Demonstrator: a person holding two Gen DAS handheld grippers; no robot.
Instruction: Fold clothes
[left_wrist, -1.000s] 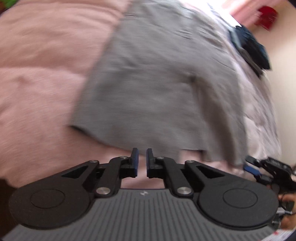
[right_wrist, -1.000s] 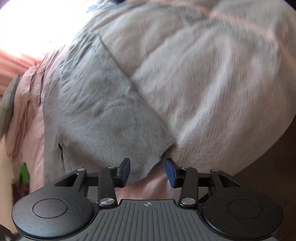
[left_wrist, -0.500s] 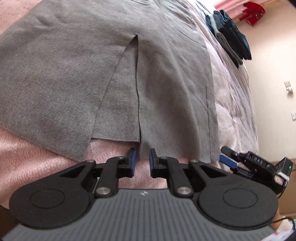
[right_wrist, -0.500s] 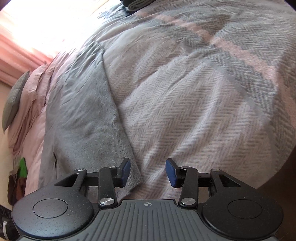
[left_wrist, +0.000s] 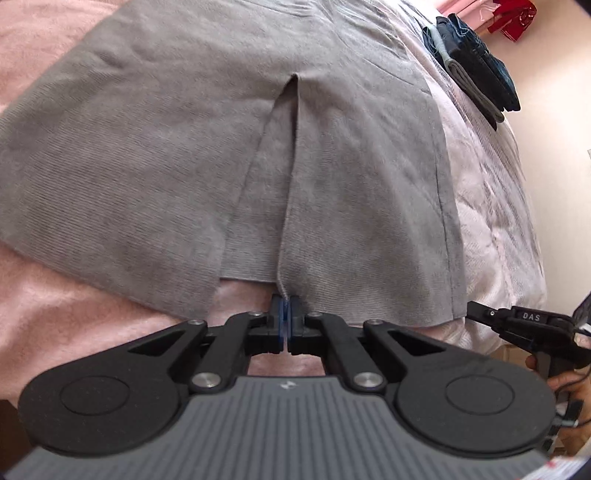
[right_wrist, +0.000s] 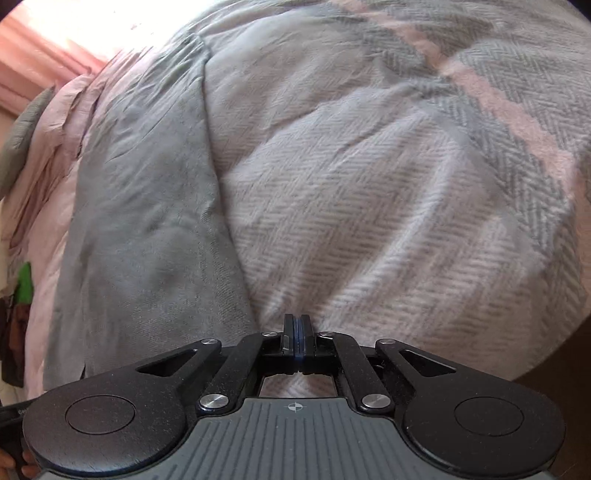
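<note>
Left gripper (left_wrist: 284, 314) now pinched together on hem edge of grey garment (left_wrist: 184, 155), right at foot of the slit; half a second back jaws stood slightly apart just short of that hem, fabric not yet between them. Closing just finished, thin fabric edge visibly caught between the blue pads.

Right gripper (right_wrist: 298, 328) also just snapped together: wide apart half a second ago, pressed tight now. Seems to grip the right-hand bottom corner of the garment, but from right wrist view only herringbone blanket (right_wrist: 369, 206) shows ahead of the tips, grey cloth ending just left of them; cannot tell for sure what is nipped, if anything. From left wrist view, right gripper (left_wrist: 476, 308) sits at garment's bottom right corner, tips at the hem.

Meaning for task: both ends of the bottom hem likely secured, grasp step done or nearly; lift-and-fold of hem toward far end probably next. Risk: right side holding blanket along with or instead of garment.

Garment lies flat on bed, spread over pink cover (left_wrist: 55, 314) on left and pale blanket on right. Looks like a skirt, slit running up from hem. Long axis runs away from both grippers toward far end of bed; hem nearest, far end near stack of dark folded clothes (left_wrist: 476, 62). Slit line parallel to that axis. Some creases along right edge in right wrist view.
</note>
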